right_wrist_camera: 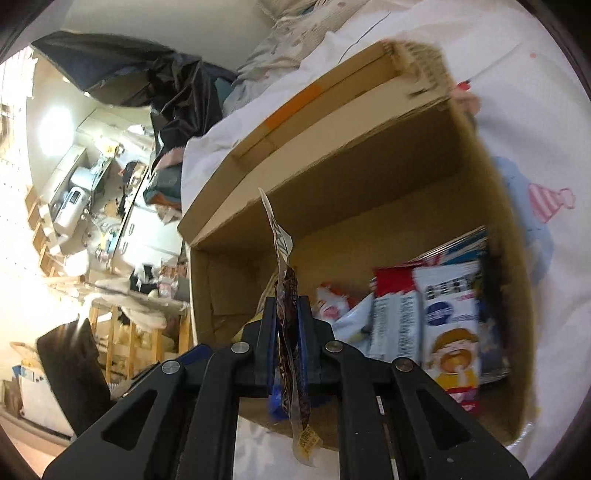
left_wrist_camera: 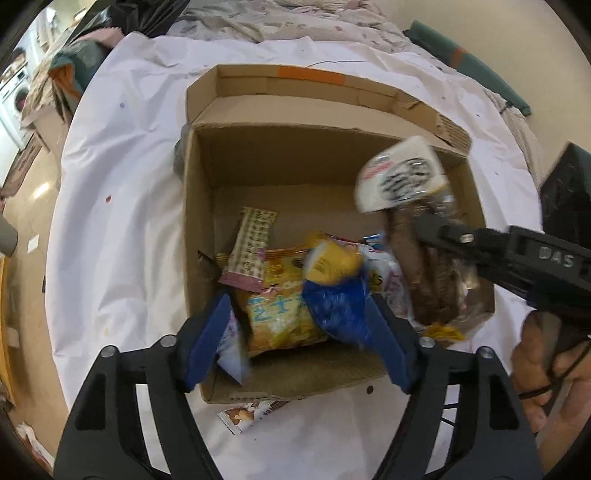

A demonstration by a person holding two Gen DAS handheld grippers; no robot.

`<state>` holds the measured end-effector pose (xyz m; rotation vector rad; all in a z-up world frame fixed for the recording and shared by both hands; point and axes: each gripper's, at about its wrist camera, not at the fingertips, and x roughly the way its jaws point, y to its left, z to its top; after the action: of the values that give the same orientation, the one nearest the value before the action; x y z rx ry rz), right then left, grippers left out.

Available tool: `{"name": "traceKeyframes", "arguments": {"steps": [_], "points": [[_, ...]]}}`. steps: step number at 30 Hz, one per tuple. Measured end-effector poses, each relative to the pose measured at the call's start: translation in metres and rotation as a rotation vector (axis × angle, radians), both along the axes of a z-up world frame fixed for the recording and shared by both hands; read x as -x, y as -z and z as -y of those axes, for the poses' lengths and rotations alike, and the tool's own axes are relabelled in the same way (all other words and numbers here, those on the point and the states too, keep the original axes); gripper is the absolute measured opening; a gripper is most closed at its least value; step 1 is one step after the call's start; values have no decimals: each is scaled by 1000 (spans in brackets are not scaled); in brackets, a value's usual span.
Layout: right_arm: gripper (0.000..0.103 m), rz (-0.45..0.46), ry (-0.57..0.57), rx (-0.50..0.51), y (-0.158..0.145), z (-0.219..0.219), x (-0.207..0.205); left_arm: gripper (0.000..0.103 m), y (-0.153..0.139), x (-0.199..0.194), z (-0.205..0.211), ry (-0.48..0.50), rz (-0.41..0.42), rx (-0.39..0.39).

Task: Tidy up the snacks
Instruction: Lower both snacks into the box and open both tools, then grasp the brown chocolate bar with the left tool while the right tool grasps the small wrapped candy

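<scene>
An open cardboard box (left_wrist_camera: 295, 162) stands on a white sheet and holds several snack packets. My left gripper (left_wrist_camera: 295, 332) is open over the box's near edge, with a yellow packet (left_wrist_camera: 280, 317) and a blue-and-yellow bag (left_wrist_camera: 336, 295) between its blue pads. My right gripper (right_wrist_camera: 286, 332) is shut on a clear pack of brown snack sticks with a white label (left_wrist_camera: 410, 229); the pack also shows edge-on in the right wrist view (right_wrist_camera: 290, 306). It hangs over the box's right side. White and blue packets (right_wrist_camera: 443, 317) lie in the box.
A small snack packet (left_wrist_camera: 247, 413) lies on the white sheet (left_wrist_camera: 122, 184) just outside the box's near wall. A folded quilt (left_wrist_camera: 280, 22) lies behind the box. A black object (left_wrist_camera: 569, 192) is at the right edge. Cluttered shelves (right_wrist_camera: 81, 206) are far left.
</scene>
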<state>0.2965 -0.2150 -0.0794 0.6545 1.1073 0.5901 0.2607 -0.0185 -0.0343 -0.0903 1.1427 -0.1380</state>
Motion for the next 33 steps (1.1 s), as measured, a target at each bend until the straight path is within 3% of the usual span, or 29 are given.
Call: {"name": "traceKeyframes", "arguments": {"steps": [2,5,17,22,29,33], "points": [[19,-24,-16,8,5,-6,0,77,-3,2,3,15,17,-16],[55,-8,1,82,4,-6,4,77,-5,2,3,11,26,-17],[56,44,28,92,-14,21,14,77,-10,12,-27,-64,31,36],[57,38,54,91,-18,36,26,77,-11,30,-45,-89,28,-5],[66,63,90,104,-30,55,49,77,-6,63,-69,-146,19,-63],[76,64,115,103,-35,68,62,77,7,75,-69,-118,-36,-61]]}}
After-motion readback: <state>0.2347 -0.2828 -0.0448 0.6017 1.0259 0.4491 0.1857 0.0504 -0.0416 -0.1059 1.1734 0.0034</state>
